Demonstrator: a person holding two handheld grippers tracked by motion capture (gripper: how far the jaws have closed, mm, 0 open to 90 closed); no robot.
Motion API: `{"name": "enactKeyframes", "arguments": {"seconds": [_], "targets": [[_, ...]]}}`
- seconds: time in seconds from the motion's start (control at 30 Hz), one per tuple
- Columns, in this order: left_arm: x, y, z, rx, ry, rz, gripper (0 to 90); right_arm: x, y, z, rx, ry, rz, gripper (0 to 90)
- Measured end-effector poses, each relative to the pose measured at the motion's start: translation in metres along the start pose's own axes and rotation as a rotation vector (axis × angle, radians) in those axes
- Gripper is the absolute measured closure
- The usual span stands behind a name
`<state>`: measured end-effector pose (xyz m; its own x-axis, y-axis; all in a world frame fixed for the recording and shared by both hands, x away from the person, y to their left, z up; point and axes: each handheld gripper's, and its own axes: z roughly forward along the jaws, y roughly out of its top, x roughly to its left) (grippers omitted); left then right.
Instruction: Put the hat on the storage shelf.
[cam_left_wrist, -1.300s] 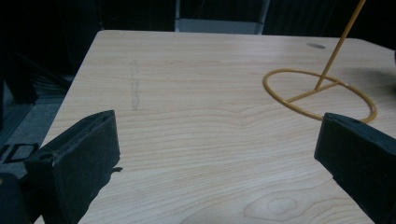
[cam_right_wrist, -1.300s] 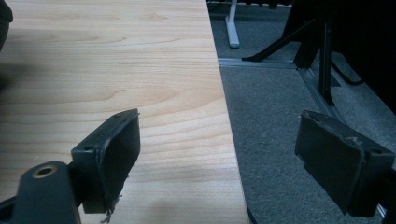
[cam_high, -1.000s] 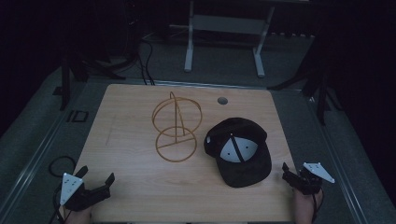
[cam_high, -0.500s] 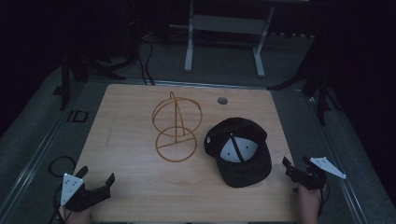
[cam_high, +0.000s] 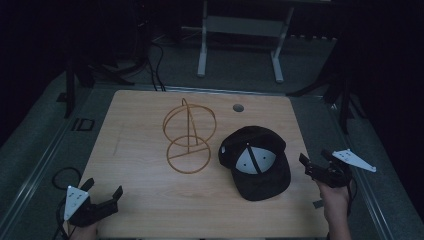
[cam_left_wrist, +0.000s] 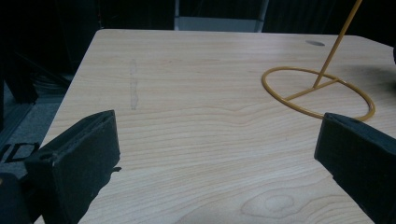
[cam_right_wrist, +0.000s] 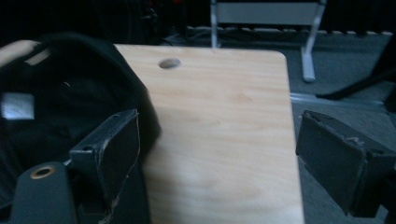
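Note:
A black cap (cam_high: 257, 160) lies upside down at the table's right, its white inner panels facing up. Left of it stands a gold wire stand (cam_high: 189, 135), an upright ring on a round base. My right gripper (cam_high: 314, 156) is open at the table's right edge, just right of the cap's brim. In the right gripper view the cap (cam_right_wrist: 56, 93) lies behind the left jaw, and nothing sits in the right gripper (cam_right_wrist: 217, 119). My left gripper (cam_high: 104, 186) is open at the front left corner. The left gripper (cam_left_wrist: 217, 121) frames bare wood, with the stand's base ring (cam_left_wrist: 317, 93) farther off.
The wooden table (cam_high: 140, 125) has a round cable hole (cam_high: 238, 107) near its far edge. A grey metal frame (cam_high: 240, 25) stands on the floor behind the table. A cable loop (cam_high: 62, 175) lies on the floor at the front left.
My right gripper has moved forward along the table's right edge, closer to the cap's side. The left gripper, the cap and the stand have stayed put.

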<state>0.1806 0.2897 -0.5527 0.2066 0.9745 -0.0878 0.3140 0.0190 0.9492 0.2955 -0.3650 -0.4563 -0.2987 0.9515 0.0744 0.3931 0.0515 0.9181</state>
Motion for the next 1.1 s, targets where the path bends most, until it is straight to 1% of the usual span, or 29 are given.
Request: {"name": "enactKeyframes", "arguments": {"seconds": [0.03,0.07,0.1,0.13,0.2,0.23,0.27,0.33,0.4,0.43,0.5,0.53,0.57,0.63,0.67,0.7,0.83,1.0,1.07,1.1], "targets": [[0.0,0.0,0.0,-0.001,0.0,-0.003,0.6,0.002,0.003,0.001,-0.005,0.006,-0.014,14.2],[0.001,0.0,-0.001,-0.003,-0.001,-0.007,0.6,0.006,0.007,0.002,-0.007,-0.007,-0.043,14.2],[0.001,0.0,-0.001,-0.005,-0.001,-0.013,0.6,0.008,0.009,0.003,-0.008,-0.005,-0.047,14.2],[0.001,0.0,0.0,-0.005,0.002,-0.014,0.6,0.01,0.012,0.004,-0.005,0.014,-0.052,14.2],[0.001,0.0,0.0,-0.004,0.001,-0.014,0.6,0.015,0.017,0.007,-0.003,0.027,-0.067,14.7],[0.001,0.0,-0.001,-0.001,0.002,-0.008,0.6,0.019,0.02,0.01,0.007,0.048,-0.073,14.7],[0.001,0.0,-0.001,-0.001,0.0,-0.006,0.6,0.021,0.022,0.011,0.013,0.057,-0.078,14.8],[0.001,0.0,-0.001,0.0,0.0,-0.002,0.6,0.026,0.027,0.015,0.012,0.091,-0.086,19.3],[0.0,0.0,-0.001,0.001,-0.001,0.0,0.6,0.03,0.031,0.018,0.015,0.097,-0.093,21.1],[0.0,0.0,-0.001,0.001,-0.002,0.0,0.6,0.032,0.033,0.02,0.018,0.112,-0.094,21.6],[0.0,0.0,0.0,0.002,-0.005,-0.001,0.6,0.036,0.037,0.026,0.033,0.117,-0.101,22.5],[0.0,0.0,0.0,0.001,-0.006,0.0,0.6,0.038,0.038,0.029,0.04,0.132,-0.102,23.2],[0.0,0.0,0.0,0.001,-0.008,-0.001,0.6,0.039,0.039,0.033,0.044,0.136,-0.106,26.3],[0.0,0.0,-0.001,0.0,-0.01,-0.002,0.7,0.042,0.04,0.04,0.062,0.131,-0.122,27.4],[0.0,0.0,-0.001,0.0,-0.011,-0.002,0.6,0.043,0.041,0.042,0.069,0.128,-0.125,30.0],[0.0,0.0,-0.001,0.0,-0.009,-0.001,0.6,0.044,0.041,0.045,0.075,0.135,-0.133,32.7],[0.001,0.001,-0.001,-0.001,-0.011,-0.001,0.6,0.047,0.04,0.057,0.107,0.129,-0.17,39.3],[0.0,0.0,-0.001,0.001,-0.014,0.001,0.6,0.05,0.037,0.076,0.165,0.118,-0.211,43.7],[0.0,0.0,-0.001,0.004,-0.017,0.0,0.6,0.051,0.036,0.083,0.178,0.104,-0.222,46.9],[0.0,0.0,0.0,0.003,-0.017,-0.001,0.6,0.051,0.035,0.085,0.185,0.108,-0.223,47.3]]}}
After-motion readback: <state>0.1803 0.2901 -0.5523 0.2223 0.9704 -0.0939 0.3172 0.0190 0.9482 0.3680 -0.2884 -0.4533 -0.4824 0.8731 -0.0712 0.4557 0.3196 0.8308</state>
